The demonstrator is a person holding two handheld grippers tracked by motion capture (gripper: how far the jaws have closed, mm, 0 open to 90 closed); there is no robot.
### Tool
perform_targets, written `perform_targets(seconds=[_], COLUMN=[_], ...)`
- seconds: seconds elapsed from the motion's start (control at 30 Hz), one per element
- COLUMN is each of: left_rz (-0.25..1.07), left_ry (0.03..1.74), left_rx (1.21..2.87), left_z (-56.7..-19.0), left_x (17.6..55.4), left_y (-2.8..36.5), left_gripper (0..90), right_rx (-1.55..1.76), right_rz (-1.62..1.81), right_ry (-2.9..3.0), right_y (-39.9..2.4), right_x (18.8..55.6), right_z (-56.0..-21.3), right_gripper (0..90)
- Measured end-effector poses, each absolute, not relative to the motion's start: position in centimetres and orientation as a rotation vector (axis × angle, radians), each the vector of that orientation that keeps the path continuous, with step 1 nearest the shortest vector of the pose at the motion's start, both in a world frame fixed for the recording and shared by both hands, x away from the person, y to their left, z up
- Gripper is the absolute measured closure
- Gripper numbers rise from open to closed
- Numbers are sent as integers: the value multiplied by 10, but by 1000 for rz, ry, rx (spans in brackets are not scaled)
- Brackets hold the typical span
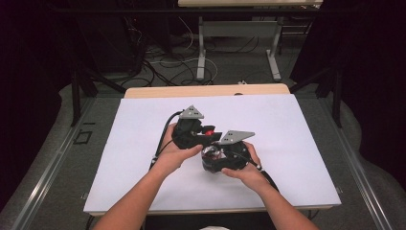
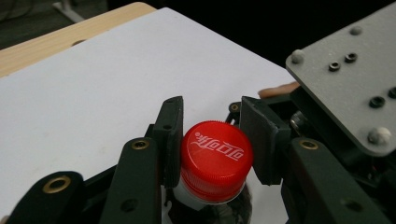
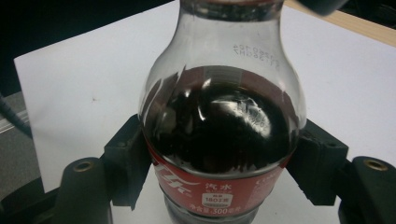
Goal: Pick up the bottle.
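Cap pinched, bottle clamped: ready to twist the lid off the cola bottle

The cola bottle [image 3: 219,135] sits near the middle of the white table [image 1: 297,143], a little toward the near edge, with the right gripper [image 1: 221,160] pinching its body at the label, one jaw pressed on each side. The left gripper [image 2: 212,142] comes in from the left and its jaws pinch the red cap [image 2: 215,158] on both sides. To do the unscrewing well, I judge the right hand should hold the bottle rigid while the left turns about the cap's own axis, not sideways, keeping the pads square on the ribbed skirt so they don't slip. The drink is dark and fizzy, so a slow first turn seems wise.
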State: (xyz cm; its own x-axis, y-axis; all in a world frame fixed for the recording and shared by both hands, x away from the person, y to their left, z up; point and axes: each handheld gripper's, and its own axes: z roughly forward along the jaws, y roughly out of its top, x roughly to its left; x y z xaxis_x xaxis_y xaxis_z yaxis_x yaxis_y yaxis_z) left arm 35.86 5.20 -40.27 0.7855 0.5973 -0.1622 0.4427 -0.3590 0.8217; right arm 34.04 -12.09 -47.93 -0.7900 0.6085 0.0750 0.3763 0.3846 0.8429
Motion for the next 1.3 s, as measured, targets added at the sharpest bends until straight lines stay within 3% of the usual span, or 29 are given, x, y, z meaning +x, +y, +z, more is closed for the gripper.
perform_targets(seconds=[0.2,0.33,0.6,0.7,0.9,1.03,1.3], left_rz=[288,281,220,162,69,77,158], left_ry=[944,961,814,747,647,635,754], left_rx=[1955,1932,1970,1989,2026,2036,2009], left_z=[-403,-401,-394,-393,-396,-398,-400], left_x=[350,350,354,355,358,362,358], left_y=[37,35,47,54,60,63,57], left_gripper=[609,605,475,470,511,599,609], right_rx=[914,922,870,852,792,772,835], right_rz=[1337,1350,1365,1377,1405,1413,1366], right_ry=[2371,2369,2398,2412,2435,2455,2441], right_y=[-122,-124,-126,-125,-123,-122,-121], right_x=[342,342,343,342,340,338,338], right_z=[-480,-479,-479,-478,-476,-477,-477], right_gripper=[299,298,298,298,298,298,298])
